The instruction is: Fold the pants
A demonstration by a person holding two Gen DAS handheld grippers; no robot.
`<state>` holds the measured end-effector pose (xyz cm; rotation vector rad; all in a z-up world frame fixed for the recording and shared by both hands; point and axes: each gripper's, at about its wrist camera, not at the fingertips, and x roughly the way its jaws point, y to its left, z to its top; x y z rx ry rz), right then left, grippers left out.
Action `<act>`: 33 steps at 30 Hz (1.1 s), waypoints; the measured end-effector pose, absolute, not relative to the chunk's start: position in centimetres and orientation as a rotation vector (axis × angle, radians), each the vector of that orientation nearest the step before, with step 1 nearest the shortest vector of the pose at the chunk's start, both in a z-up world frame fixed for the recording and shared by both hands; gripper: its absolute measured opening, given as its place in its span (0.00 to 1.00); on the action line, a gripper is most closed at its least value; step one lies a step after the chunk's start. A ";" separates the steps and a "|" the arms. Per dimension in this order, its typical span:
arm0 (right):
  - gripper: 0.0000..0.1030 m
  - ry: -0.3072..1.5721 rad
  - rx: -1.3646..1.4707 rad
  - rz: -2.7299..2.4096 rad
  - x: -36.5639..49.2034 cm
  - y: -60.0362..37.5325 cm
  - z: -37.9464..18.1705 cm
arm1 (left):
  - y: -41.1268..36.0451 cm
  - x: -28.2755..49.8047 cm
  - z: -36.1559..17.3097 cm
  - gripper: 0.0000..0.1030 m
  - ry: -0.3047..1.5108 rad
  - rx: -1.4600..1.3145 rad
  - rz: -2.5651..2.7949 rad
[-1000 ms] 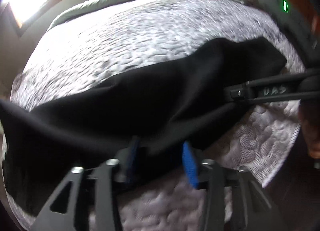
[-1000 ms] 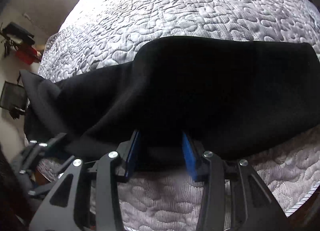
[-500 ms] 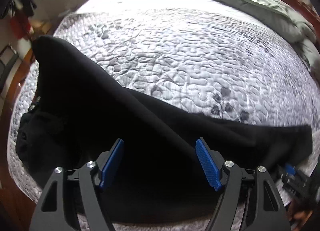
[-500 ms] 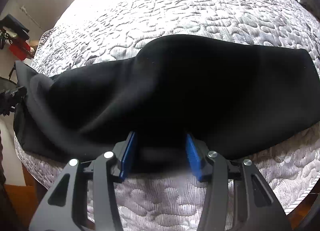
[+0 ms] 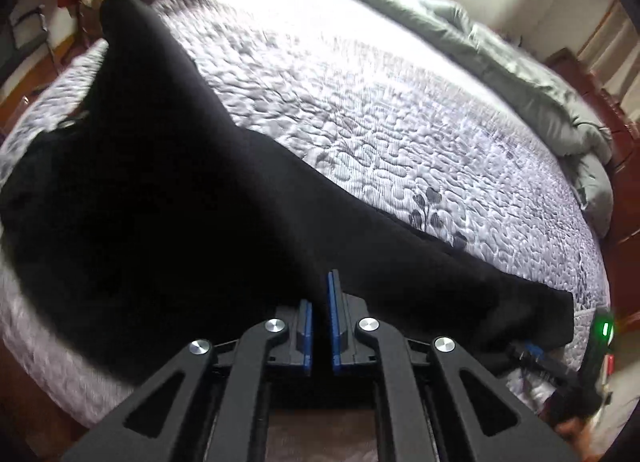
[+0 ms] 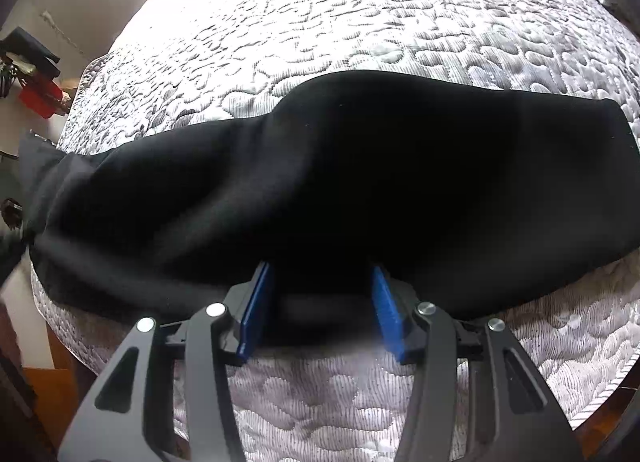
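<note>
One pair of black pants (image 5: 172, 201) lies along the near edge of a bed, on a grey-white quilt (image 5: 360, 109) stitched in a pebble pattern. They are plain dark cloth, doubled into a long band with soft rolls and no sharp creases; details such as pockets or waistband cannot be made out in the black. In the left wrist view the band is broad at the far left, where one end rises in a rounded peak, and it narrows toward a squared end at the lower right, so its long axis runs along the bed edge from upper left to lower right. In the right wrist view the same pants (image 6: 340, 181) stretch straight across the frame from left to right, humped in the middle, with one blunt end at the right. The left gripper (image 5: 319, 304) has its blue pads almost together, pinching a fold of the near edge of the pants. The right gripper (image 6: 322, 294) stands with its pads spread wide, and the near edge of the cloth lies between them; whether the pads press it cannot be told. A grey-green duvet (image 5: 520, 73) is bunched along the far side of the bed. At the lower right of the left view the right gripper (image 5: 532, 354) shows by the narrow end.
</note>
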<state>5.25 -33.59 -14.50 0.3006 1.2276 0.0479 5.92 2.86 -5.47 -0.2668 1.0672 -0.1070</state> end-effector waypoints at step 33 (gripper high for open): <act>0.54 1.299 0.150 0.223 6.1 -22.5 -14.0 | 20.1 4.6 -8.6 0.32 1.149 -0.601 0.087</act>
